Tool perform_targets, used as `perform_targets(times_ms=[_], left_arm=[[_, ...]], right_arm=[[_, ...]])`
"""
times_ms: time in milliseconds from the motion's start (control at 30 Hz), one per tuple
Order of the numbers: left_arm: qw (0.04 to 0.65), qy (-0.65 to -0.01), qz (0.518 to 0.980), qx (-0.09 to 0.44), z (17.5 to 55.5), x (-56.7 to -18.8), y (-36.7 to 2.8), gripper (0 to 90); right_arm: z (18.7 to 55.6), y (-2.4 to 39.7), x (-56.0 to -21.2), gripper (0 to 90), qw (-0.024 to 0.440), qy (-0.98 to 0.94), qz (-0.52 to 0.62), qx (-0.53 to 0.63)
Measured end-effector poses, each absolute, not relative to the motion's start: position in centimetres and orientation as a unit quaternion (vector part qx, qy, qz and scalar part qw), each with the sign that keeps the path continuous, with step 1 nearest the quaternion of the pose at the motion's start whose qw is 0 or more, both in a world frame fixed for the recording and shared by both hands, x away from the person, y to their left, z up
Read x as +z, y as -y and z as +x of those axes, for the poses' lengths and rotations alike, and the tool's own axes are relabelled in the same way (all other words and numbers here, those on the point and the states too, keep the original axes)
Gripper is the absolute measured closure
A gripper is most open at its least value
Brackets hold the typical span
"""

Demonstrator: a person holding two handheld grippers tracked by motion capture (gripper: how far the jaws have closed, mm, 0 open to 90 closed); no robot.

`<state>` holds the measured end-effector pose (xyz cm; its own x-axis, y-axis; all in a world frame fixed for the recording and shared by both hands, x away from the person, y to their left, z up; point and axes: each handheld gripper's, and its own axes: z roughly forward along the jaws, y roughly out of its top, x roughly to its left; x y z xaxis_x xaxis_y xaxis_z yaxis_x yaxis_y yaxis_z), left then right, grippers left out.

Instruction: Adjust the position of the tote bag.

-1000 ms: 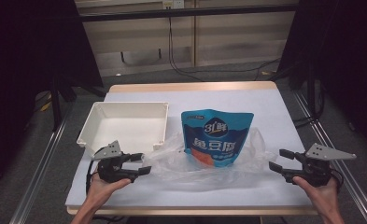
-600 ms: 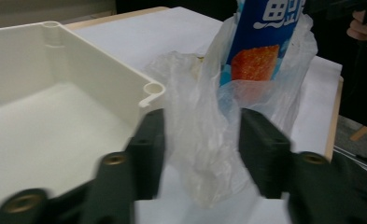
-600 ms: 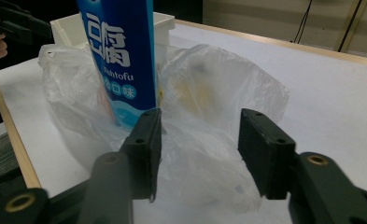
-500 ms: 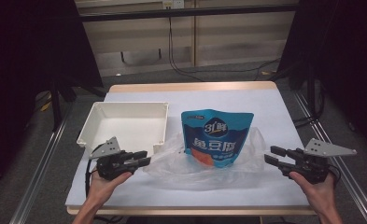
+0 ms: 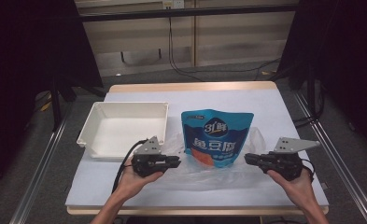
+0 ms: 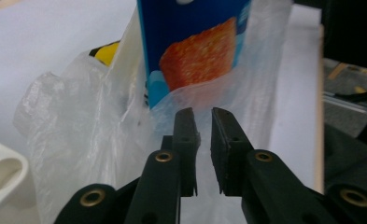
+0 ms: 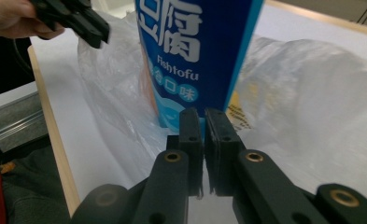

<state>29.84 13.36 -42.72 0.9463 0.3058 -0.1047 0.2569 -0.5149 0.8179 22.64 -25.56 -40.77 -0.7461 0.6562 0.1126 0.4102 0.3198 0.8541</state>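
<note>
Three cameras on your desk [image 5: 274, 100]: one high, two riding your tongs.

The high one looks forward and down from your side; each tong camera sits close, peering along its jaws, and all three share the blue pouch [image 5: 217, 135] [image 6: 190, 42] [image 7: 197, 51].

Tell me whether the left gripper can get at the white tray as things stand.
Probably yes. The white tray sits just beyond the left gripper, with bare table between; the clear plastic bag and blue pouch lie off to its other side.
</note>
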Motion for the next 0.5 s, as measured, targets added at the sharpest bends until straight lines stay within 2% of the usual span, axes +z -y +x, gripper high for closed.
perform_targets(times_ms=[200,267,300,367,500], left_arm=[[0.455,-0.190,0.869,0.042,31.4,-43.1,-13.2,86.1],[0.466,-0.197,0.862,0.031,31.8,-43.3,-13.1,86.7],[0.461,-0.201,0.863,0.042,31.9,-43.3,-12.9,86.8],[0.470,-0.204,0.858,0.031,32.3,-43.3,-12.5,86.8],[0.446,-0.210,0.869,0.040,32.9,-43.3,-11.5,87.5]], right_arm=[[24.6,25.6,-42.1,89.6,0.133,-0.809,0.350,0.452],[25.1,25.9,-42.6,89.6,0.139,-0.810,0.352,0.448],[25.2,25.9,-42.6,89.6,0.140,-0.809,0.353,0.449],[25.5,26.0,-42.4,89.9,0.147,-0.806,0.354,0.450],[26.5,25.7,-41.6,90.0,0.144,-0.812,0.347,0.447]])
